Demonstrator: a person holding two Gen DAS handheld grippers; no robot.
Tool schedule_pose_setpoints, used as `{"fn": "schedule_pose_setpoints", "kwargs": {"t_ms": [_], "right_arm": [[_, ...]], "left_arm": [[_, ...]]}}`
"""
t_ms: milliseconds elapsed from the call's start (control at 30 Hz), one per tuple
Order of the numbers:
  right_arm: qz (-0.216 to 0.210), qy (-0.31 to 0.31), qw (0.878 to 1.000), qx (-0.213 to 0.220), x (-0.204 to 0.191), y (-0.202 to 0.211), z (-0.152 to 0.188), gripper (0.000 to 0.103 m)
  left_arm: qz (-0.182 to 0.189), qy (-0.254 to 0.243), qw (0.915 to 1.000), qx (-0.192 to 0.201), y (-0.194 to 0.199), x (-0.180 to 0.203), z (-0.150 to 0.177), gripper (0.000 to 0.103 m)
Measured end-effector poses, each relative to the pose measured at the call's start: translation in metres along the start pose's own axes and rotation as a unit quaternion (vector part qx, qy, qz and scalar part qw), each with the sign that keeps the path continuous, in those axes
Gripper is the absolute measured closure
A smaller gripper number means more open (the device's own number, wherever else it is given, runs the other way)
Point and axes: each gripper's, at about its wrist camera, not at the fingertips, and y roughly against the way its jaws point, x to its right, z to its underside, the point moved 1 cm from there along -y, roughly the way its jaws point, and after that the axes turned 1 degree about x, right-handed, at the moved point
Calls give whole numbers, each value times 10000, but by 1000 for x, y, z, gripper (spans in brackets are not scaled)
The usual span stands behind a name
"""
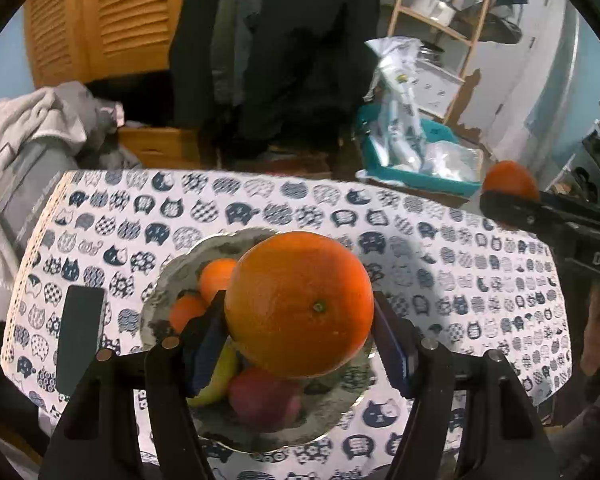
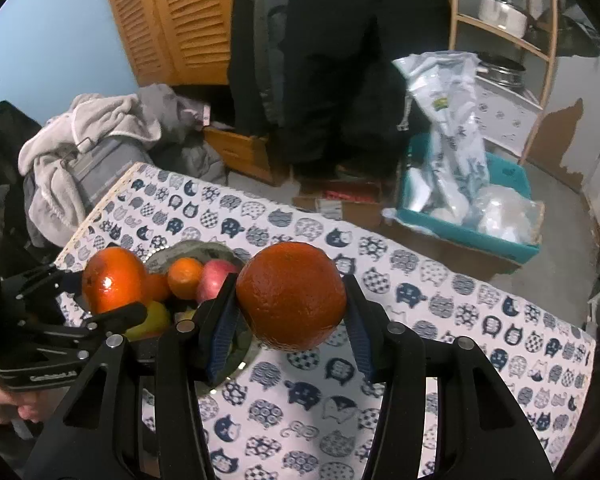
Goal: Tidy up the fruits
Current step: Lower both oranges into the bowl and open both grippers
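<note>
A large orange is clamped between the jaws of the left gripper and is held in the air directly above the fruit plate. The plate rests on the surface, which is covered by a cat-print cloth. A second orange is clamped in the jaws of the right gripper and is held above the cloth just to the right of the plate.

On the plate, two small mandarins, a red apple and a yellow-green fruit are already gathered.

Each orange is judged to be fairly heavy for its size, firm yet slightly yielding, with a pebbled rind that should give the pads decent friction. Being round, it is best taken across its widest part, as is done in both grips; a hold off that line would probably let it squirt out. Hard squeezing is likely to bruise the rind.

The plate is judged to be crowded, so a rolling fruit is a risk: each orange should be lowered into a gap between the others and released only when it is supported.
</note>
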Motion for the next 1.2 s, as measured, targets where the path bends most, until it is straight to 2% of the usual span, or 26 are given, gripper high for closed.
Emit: {"fn": "schedule_pose_setpoints", "kwargs": {"t_ms": [367,867,967,1067,1200], "right_arm": [[-214,161,9991,-325,-30,-39,1,53],[-260,350,9963,-740,-49,-78,17,53],[-277,362,9959,-785,-50,-83,19,53],[-306,369,9956,-808,-51,-86,19,53],[-358,381,9950,-850,-54,-91,21,53]], "left_arm": [[-181,242,9987,-401,-33,-34,15,33],[-72,718,9919,-1041,-81,-58,33,33],[-15,672,9932,-954,-83,-57,32,33],[-172,545,9948,-840,-78,-54,29,35],[-108,492,9958,-768,-69,-52,25,34]]}}
